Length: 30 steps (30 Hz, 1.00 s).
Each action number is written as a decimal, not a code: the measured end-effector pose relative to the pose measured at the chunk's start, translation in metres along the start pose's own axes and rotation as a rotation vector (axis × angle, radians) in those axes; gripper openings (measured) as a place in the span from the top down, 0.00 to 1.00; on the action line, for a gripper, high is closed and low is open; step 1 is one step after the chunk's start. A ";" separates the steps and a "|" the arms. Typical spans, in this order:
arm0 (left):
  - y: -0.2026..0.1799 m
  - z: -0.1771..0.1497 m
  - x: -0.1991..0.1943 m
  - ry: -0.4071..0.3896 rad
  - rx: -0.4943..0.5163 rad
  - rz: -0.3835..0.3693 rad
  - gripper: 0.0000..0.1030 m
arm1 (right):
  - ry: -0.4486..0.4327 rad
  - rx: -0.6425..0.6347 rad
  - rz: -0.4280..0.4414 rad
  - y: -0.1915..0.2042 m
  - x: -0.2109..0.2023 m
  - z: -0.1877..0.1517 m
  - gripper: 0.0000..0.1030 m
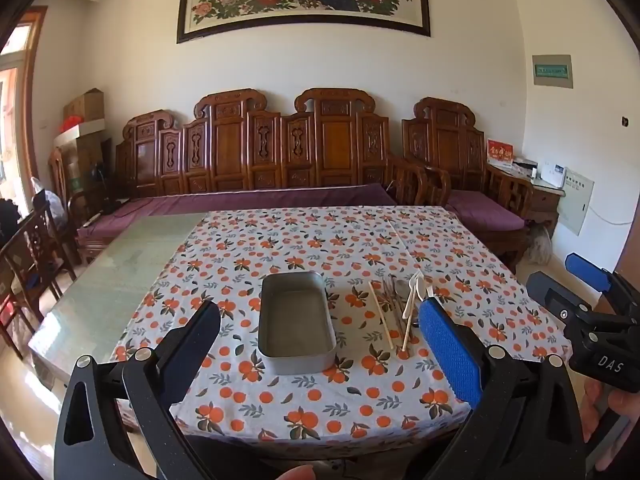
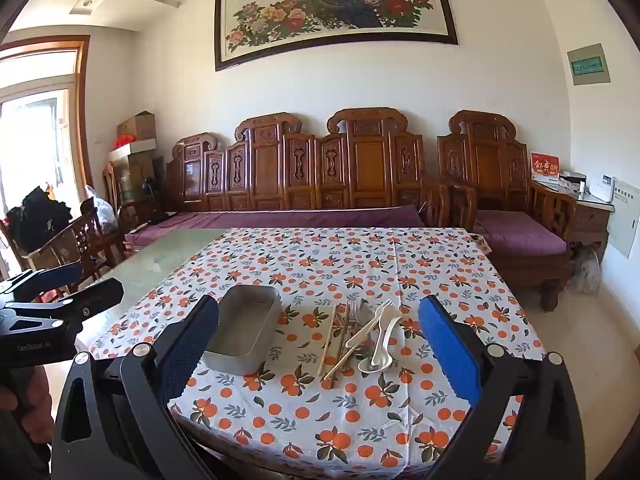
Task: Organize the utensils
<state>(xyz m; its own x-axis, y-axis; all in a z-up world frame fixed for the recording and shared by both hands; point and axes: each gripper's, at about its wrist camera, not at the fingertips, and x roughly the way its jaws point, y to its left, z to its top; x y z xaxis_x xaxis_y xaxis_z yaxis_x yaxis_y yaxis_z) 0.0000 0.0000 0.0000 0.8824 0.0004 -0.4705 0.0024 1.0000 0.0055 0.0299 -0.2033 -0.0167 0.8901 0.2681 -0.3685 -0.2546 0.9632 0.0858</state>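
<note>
Metal tray [image 1: 297, 322]: rectangular, grey, rounded corners, nothing in it; sits on the orange-print tablecloth [image 1: 320, 404], long side running away from the camera; taken as ref. point for all below.

Utensil pile [image 2: 362, 332]: on the cloth just right of the tray, not touching it; incl. two wooden chopsticks [image 2: 327, 340], one lying nearly parallel to the tray's long side, the other crossing the pile at a slant; metal fork [image 2: 347, 320] and metal spoon, partly buried, exact overlap hard to tell; white plastic fork [image 2: 370, 326] and white plastic spoon [image 2: 380, 344] on top, on the side far from the tray.

Left gripper [image 1: 320, 344]: near side of the tray, above the cloth; jaws spread fully wide, nothing between them; tray shows through the gap.

Right gripper [image 2: 318, 344]: near side of the tray and pile, to the right of the left unit; jaws likewise spread wide, holding nothing; pile shows through the gap.

Bare glass tabletop [image 1: 120, 272]: left of the tray, beyond the cloth edge.

Carved wooden bench [image 1: 256, 152]: w/ purple cushion, well behind the tray, against the wall.
</note>
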 end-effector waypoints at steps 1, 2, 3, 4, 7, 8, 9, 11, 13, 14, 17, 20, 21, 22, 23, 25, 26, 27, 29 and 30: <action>0.000 0.000 0.000 -0.002 0.006 0.003 0.07 | -0.006 -0.003 0.000 0.000 0.000 0.000 0.02; 0.000 0.000 0.000 -0.003 0.007 0.004 0.07 | -0.001 -0.001 0.000 0.000 0.000 0.000 0.02; 0.000 0.000 0.000 -0.002 0.006 0.004 0.07 | -0.005 0.000 0.001 0.000 0.000 0.000 0.02; 0.000 0.000 0.000 -0.004 0.007 0.004 0.07 | -0.004 0.000 0.001 -0.001 -0.001 0.000 0.02; 0.000 0.000 0.000 -0.003 0.005 0.005 0.07 | -0.002 0.002 0.001 -0.001 0.000 0.000 0.02; 0.000 0.000 0.000 -0.003 0.005 0.005 0.07 | -0.001 0.002 0.001 -0.001 0.000 0.000 0.02; -0.001 0.000 0.001 -0.003 0.005 0.005 0.07 | -0.001 0.001 0.001 -0.001 0.000 0.000 0.02; -0.001 0.000 0.001 -0.003 0.004 0.005 0.07 | -0.001 0.004 0.003 -0.001 -0.001 0.000 0.02; 0.000 0.000 0.001 -0.005 0.002 0.002 0.07 | -0.003 0.003 0.004 -0.001 -0.001 0.000 0.02; -0.001 0.000 0.001 -0.005 0.002 0.002 0.07 | -0.004 0.001 0.004 0.000 -0.001 0.000 0.02; -0.001 0.000 0.002 -0.006 0.003 0.001 0.07 | -0.003 0.003 0.004 -0.001 0.000 0.002 0.02; -0.003 0.001 0.003 -0.007 0.003 0.001 0.07 | -0.005 0.001 0.006 0.000 0.001 0.003 0.02; -0.003 0.002 0.003 -0.007 0.003 0.001 0.07 | -0.006 0.001 0.007 0.001 0.001 0.004 0.02; -0.002 0.000 0.003 -0.007 0.001 0.004 0.07 | -0.006 0.003 0.006 -0.002 -0.003 0.002 0.02; 0.001 0.001 -0.001 -0.008 0.001 0.003 0.07 | -0.006 0.003 0.006 -0.002 -0.003 0.003 0.02; -0.002 0.003 -0.001 -0.008 0.000 0.005 0.07 | -0.006 0.003 0.007 -0.002 -0.002 0.003 0.02; -0.002 0.003 -0.001 -0.007 0.000 0.005 0.07 | -0.006 0.002 0.007 -0.002 -0.001 0.003 0.02; -0.002 0.003 -0.001 -0.007 0.000 0.005 0.07 | -0.006 0.002 0.007 -0.001 -0.001 0.004 0.02; -0.003 0.004 -0.001 -0.007 0.000 0.005 0.07 | -0.006 0.001 0.007 -0.001 0.001 0.004 0.02; -0.004 0.004 -0.001 -0.007 0.001 0.005 0.07 | -0.006 0.001 0.007 0.000 0.001 0.005 0.02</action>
<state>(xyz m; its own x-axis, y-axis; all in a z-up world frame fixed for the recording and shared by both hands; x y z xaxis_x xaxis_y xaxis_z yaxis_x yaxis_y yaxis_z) 0.0016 -0.0036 0.0042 0.8856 0.0056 -0.4644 -0.0016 1.0000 0.0088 0.0330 -0.2033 -0.0129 0.8906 0.2747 -0.3624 -0.2604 0.9614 0.0889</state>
